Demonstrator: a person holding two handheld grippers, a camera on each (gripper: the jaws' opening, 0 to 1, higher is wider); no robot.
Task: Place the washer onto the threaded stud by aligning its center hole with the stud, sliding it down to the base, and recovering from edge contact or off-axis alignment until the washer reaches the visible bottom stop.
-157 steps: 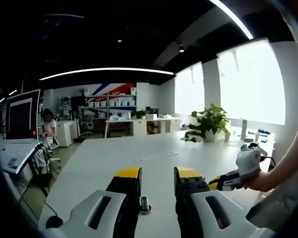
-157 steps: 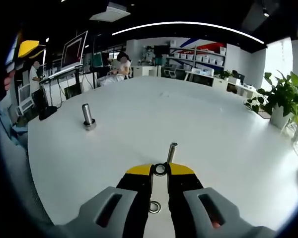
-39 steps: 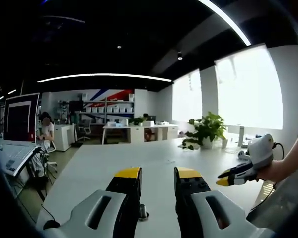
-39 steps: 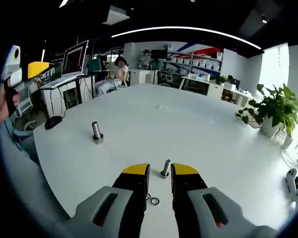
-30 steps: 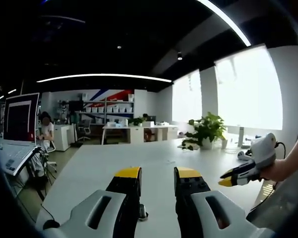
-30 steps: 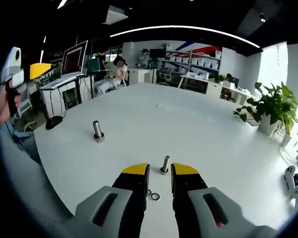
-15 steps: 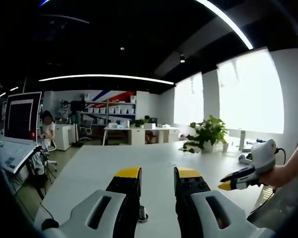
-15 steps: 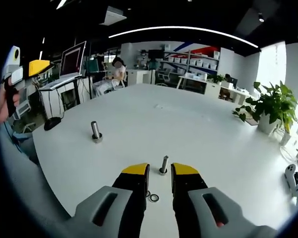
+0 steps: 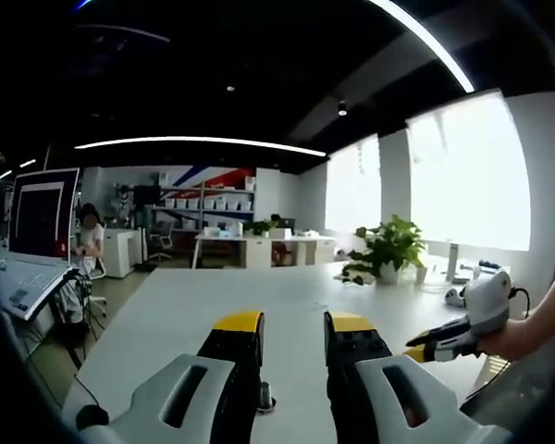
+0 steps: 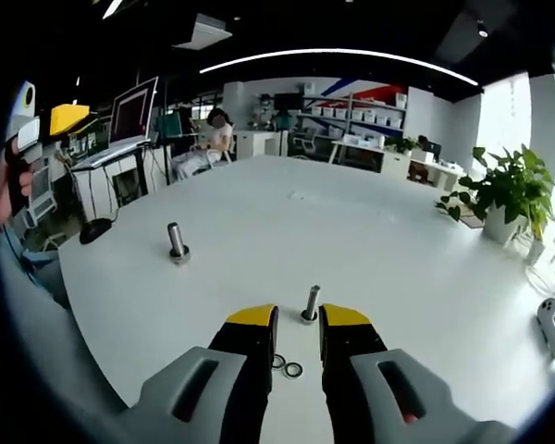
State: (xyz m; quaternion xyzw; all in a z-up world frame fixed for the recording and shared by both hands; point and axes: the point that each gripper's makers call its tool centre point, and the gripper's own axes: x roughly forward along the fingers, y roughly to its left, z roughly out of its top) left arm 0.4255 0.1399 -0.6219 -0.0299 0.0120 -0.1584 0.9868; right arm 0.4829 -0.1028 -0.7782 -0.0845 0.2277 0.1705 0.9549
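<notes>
Steel washers (image 10: 293,369) lie on the white table (image 10: 398,250) between the empty, narrowly parted right gripper (image 10: 297,321) jaws, stud (image 10: 310,303) just beyond.

In the right gripper view, white table (image 10: 370,240) lies bare across centre and right; a stud (image 10: 310,303) stands centre, another stud (image 10: 176,242) at left.

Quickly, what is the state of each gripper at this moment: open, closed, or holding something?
Left gripper: open, fingers apart, holding nothing.
Right gripper: open, holding nothing; the threaded stud stands beyond its fingers.
</notes>
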